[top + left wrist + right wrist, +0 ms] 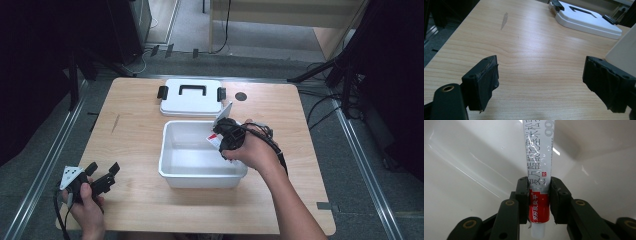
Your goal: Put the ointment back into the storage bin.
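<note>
Gripping a red-and-white ointment tube (539,187) between its clenched jaws, the right gripper (225,137) hung over the white plastic bin (170,167) at mid-table, the tube's cap end nearest the camera in the right gripper view; the left gripper (102,177) rested near the wooden table's (135,135) front left corner, jaws spread wide and empty; the bin's white lid (190,102) with black latches lay just behind the bin

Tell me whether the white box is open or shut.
Open. The white box has no cover on; its lid lies flat on the table behind it, latches and handle facing up.
</note>
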{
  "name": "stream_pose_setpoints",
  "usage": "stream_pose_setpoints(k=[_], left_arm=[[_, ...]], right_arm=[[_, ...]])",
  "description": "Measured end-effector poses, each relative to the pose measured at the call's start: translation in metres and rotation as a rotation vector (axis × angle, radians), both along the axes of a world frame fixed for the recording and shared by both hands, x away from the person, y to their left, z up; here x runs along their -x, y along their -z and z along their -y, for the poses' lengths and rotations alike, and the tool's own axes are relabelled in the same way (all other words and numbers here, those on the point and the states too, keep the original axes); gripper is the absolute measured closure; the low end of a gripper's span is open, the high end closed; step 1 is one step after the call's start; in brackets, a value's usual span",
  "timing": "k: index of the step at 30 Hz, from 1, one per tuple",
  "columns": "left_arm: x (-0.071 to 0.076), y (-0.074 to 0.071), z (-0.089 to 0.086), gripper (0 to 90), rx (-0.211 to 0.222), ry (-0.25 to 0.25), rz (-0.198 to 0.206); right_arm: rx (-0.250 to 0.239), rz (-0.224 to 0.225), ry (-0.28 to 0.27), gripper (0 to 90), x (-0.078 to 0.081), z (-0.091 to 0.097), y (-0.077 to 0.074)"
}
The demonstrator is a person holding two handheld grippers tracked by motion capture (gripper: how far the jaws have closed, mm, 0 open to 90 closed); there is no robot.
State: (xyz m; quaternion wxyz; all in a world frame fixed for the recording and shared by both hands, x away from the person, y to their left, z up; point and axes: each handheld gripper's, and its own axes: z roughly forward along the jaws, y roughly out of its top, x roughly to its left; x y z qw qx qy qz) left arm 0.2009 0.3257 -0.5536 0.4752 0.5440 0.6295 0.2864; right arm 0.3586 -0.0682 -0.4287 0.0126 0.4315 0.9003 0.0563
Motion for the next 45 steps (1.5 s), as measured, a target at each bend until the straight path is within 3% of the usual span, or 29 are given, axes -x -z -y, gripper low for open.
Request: stream_pose_setpoints(k=[9, 17, 22, 33, 45], left_arm=[[0.0, 0.0, 0.0, 14.1, 0.004, -0.001, 0.0], [0.0, 0.0, 0.0, 14.1, 0.006, -0.002, -0.001], [0.0, 0.0, 0.0, 14.2, 0.005, -0.001, -0.002], [0.0, 0.0, -0.001, 14.1, 0.008, 0.0, -0.002], [0.0, 0.0, 0.0, 14.1, 0.006, 0.001, 0.002]], right_arm=[[0.04, 0.009, -0.03, 71.7, 0.001, -0.012, 0.014], [0.071, 0.034, -0.091, 71.5, 0.0, -0.017, 0.027], [0.1, 0.017, -0.111, 71.6, 0.001, -0.021, 0.036], [0.114, -0.009, -0.118, 71.4, 0.0, -0.023, 0.038], [0.115, -0.009, -0.147, 71.0, 0.002, -0.023, 0.038]])
